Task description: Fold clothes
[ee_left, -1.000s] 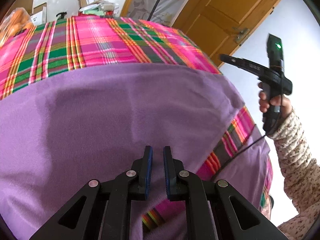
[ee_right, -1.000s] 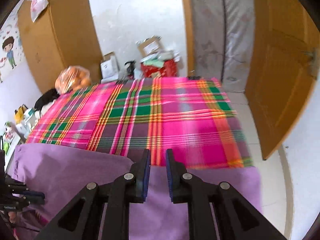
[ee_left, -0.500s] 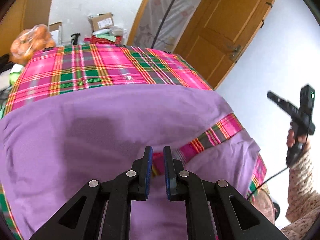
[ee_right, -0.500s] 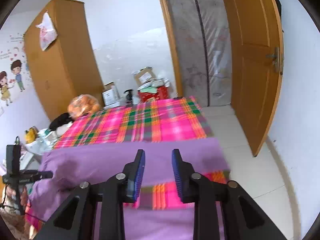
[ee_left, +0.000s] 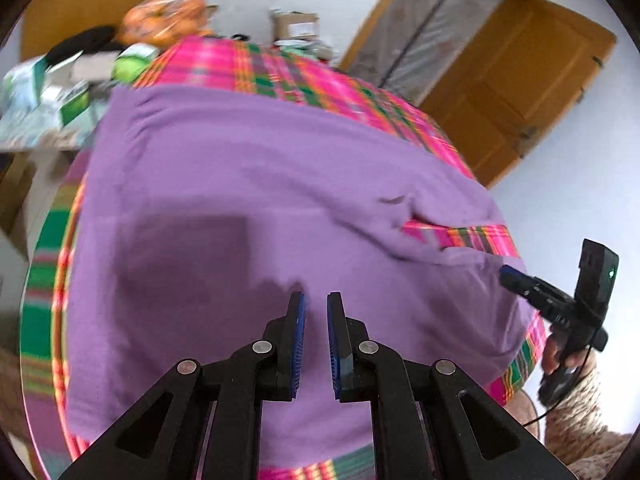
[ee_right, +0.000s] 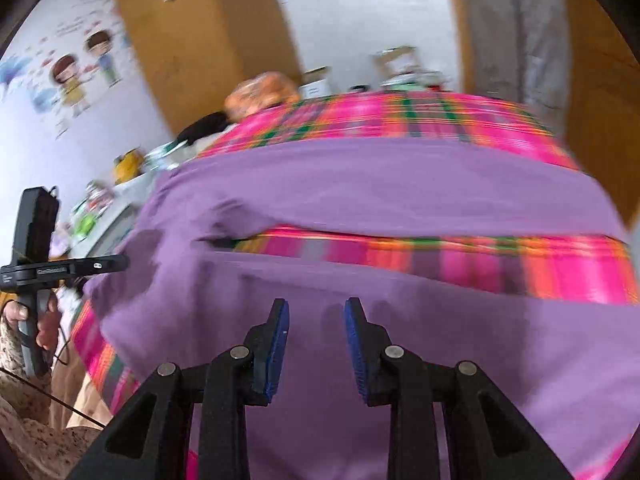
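Shifted soft purple garment (ee_left: 248,208), creased

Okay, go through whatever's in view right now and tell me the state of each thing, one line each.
Purple garment: spread on the bed, held by neither gripper.
Plaid bedsheet: flat under the garment.
Left gripper: narrowly open, empty.
Right gripper: open, empty.
Wooden door: open.

Left gripper (ee_left: 316,312) fingers slightly apart above purple garment (ee_left: 248,208); plaid bedcover (ee_left: 280,76) beneath.
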`<state>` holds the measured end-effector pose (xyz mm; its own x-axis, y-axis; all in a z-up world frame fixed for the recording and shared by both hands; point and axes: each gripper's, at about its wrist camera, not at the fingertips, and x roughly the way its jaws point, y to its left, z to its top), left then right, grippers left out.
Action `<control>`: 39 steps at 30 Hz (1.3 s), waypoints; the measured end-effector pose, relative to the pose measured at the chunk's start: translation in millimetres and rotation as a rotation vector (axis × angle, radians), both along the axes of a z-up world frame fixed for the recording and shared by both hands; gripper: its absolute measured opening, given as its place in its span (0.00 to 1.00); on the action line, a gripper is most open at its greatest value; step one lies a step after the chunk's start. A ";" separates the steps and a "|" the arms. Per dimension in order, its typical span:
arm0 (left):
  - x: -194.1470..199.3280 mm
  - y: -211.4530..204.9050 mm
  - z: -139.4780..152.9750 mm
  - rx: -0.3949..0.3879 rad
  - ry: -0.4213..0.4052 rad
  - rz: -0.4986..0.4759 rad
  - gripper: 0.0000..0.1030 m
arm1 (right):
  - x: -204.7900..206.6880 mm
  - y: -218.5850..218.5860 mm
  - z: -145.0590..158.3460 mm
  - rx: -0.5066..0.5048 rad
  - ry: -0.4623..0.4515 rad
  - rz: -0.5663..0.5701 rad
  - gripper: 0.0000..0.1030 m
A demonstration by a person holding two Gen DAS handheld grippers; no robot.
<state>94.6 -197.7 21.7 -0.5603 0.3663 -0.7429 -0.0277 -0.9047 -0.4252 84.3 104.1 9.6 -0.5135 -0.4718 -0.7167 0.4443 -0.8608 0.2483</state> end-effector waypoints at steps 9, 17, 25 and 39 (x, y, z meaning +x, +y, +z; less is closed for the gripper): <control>17.3 -19.0 -19.4 0.008 -0.041 0.053 0.11 | -7.8 -114.8 -5.8 0.176 0.135 0.224 0.41; 17.7 -33.6 -31.1 0.052 -0.067 0.064 0.11 | -52.1 -108.8 -17.2 0.246 0.098 0.043 0.32; 22.4 -39.0 -30.6 0.058 -0.065 0.069 0.11 | -67.1 -103.2 -16.0 0.266 0.102 -0.032 0.32; 65.4 -63.9 -25.6 0.048 -0.062 0.161 0.11 | -21.5 -37.3 12.7 0.200 0.164 -0.188 0.35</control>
<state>160.0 -261.7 -3.9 -0.5680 0.3110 -0.7620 0.1441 -0.8740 -0.4641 62.8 66.8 22.4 -0.6945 -0.2163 -0.6862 0.2934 -0.9560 0.0045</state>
